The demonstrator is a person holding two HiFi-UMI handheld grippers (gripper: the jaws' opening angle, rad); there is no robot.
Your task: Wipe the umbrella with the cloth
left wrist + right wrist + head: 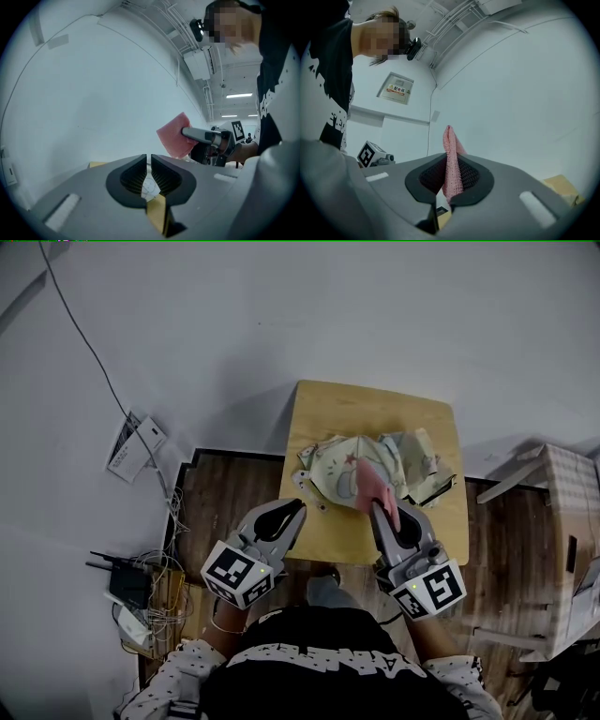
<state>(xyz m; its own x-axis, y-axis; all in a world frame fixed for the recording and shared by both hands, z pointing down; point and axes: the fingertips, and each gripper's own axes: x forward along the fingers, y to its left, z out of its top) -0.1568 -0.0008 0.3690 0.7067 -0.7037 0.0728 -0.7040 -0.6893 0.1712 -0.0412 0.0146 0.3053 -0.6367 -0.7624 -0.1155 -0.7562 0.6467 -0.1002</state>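
A folded, crumpled pale umbrella (375,465) with small printed figures lies on a little wooden table (319,404). My right gripper (379,509) is shut on a pink cloth (374,486), which stands up between its pads (451,166) near the umbrella's front edge. My left gripper (299,509) is shut and holds nothing, at the table's front left edge, just short of the umbrella. In the left gripper view the cloth (174,136) and the right gripper (185,132) show to the right, with a bit of the umbrella (149,187) beyond the closed jaws (148,158).
A cardboard box (562,540) stands at the right on the wooden floor. A router with tangled cables (136,587) lies at the left, and a white wall socket plate (134,446) with a cable is on the wall. White wall surrounds the table.
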